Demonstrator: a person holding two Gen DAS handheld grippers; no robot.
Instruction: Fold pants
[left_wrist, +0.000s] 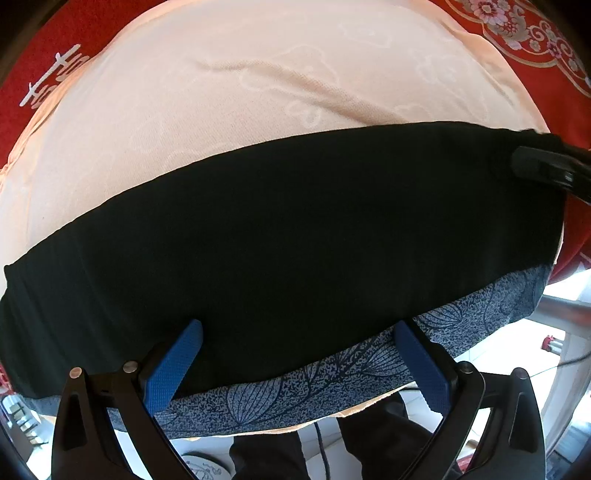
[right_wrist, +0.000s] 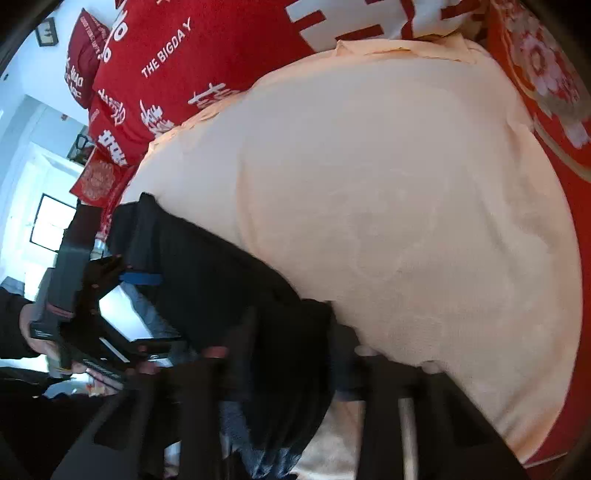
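Left wrist view. The black pants (left_wrist: 295, 236) lie in a long band across the peach blanket (left_wrist: 229, 85), over a blue-grey leaf-print cloth (left_wrist: 332, 373) at the bed's near edge. The left gripper (left_wrist: 299, 362) points straight down with its jaws wide apart: one blue pad (left_wrist: 173, 365) rests on the pants' near hem, the other pad (left_wrist: 421, 365) sits over the print cloth. Nothing is pinched. The right gripper (left_wrist: 517, 166) shows at the far right end of the band, its tip on the fabric (too dark there to read the jaw gap).

Right wrist view. Blurred. The right gripper's own fingers are dark smears at the bottom of the frame, with the pants (right_wrist: 229, 280) bunched between them. The jaws look mostly closed on that end of the garment, so I read it as a grip, with reservation. The left gripper (right_wrist: 144, 278) appears at the other end, held by a hand (right_wrist: 35, 332).

Risks (judgement):
- The left jaws straddle both the pants hem and the print cloth, so closing here could take both layers and drag the underlay into the fold.
- With one end clamped and the other free, lifting now would skew the band.
- The right grip looks near the very edge, and thin fabric could slip out.
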